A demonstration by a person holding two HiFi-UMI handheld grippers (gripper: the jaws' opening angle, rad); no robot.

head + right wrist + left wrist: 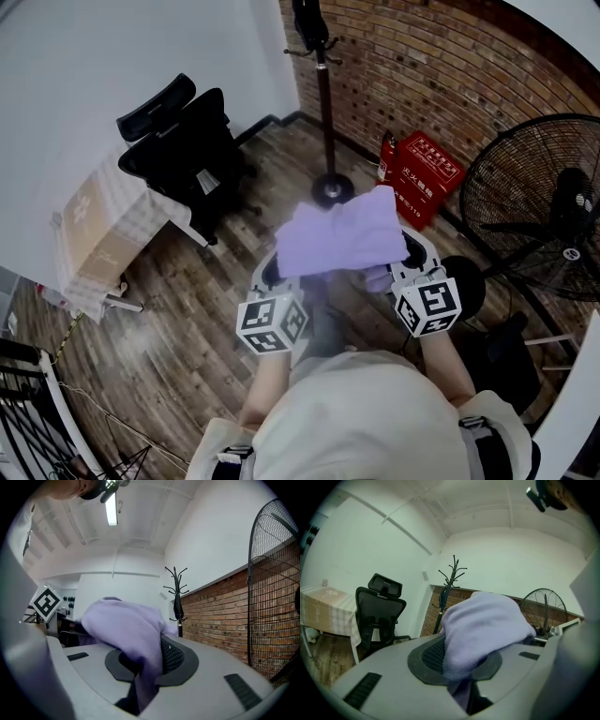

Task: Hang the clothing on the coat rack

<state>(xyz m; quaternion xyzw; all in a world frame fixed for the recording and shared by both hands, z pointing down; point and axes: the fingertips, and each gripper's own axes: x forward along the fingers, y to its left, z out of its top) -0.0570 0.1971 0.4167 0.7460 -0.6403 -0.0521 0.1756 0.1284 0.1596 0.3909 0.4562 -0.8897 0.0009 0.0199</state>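
Okay, near end first: both tools are nearly closed, each biting cloth. L gripper (pixel 461 679) has its jaws clamped on a fold of the lilac garment (pixel 483 625). The fabric is bunched over the black mesh pad and runs down into the slot betw the jaws. R gripper (pixel 140 679) is the same, pinched tight on another fold, w/ cloth draped over its dark pad. From the head view I see the garment spread betw the two tools, held out ahead of the person's body. It's a soft, fleecy-looking material, pale purple. Gripper shells are smooth grey plastic.

Beyond the cloth the coat rack (pixel 324 103) stands upright, a dark pole on a round base w/ curved hooks, near the brick wall (pixel 441 66). Black office chair (pixel 183 145) is left, red box (pixel 427 173) and wire-cage fan (pixel 534 202) right, all on wood-plank floor (pixel 178 319).
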